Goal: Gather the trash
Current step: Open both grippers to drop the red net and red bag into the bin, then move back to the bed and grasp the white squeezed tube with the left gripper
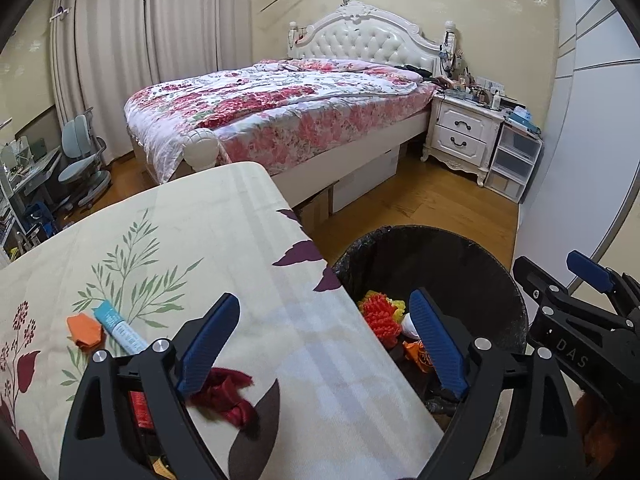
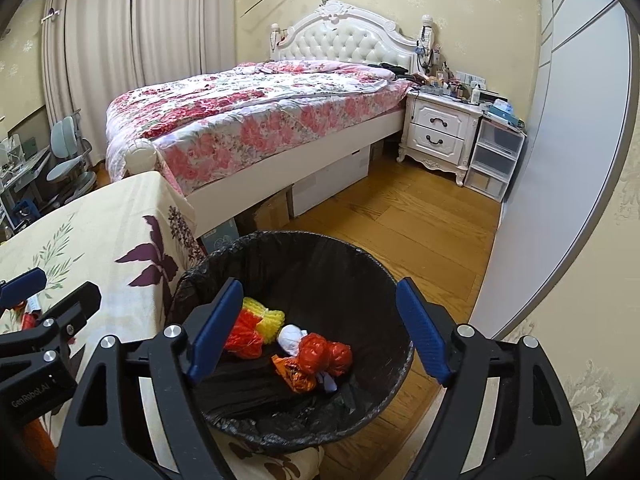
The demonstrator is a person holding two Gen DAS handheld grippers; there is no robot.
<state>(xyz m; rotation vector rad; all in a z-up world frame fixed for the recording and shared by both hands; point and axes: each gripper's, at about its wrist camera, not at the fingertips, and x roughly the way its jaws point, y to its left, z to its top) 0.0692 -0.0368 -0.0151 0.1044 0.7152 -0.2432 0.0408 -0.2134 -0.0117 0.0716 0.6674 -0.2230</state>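
A round bin [image 2: 304, 360] with a black bag [image 2: 280, 256] pulled over its rim stands on the wood floor, just beside the table with the leafy cloth [image 1: 224, 240]; inside lie a fuzzy red and yellow ball [image 2: 256, 326], a small white wad [image 2: 291, 337], two shiny red lumps [image 2: 326, 356] and a crinkly orange wrapper [image 2: 294, 374], all bunched together at the bottom; more trash lies on the cloth: an orange crumpled paper [image 1: 84, 330] touching a blue and white tube [image 1: 120, 330] that lies slanted; a dark red rag [image 1: 228, 394] lies bunched up nearer the table's edge.
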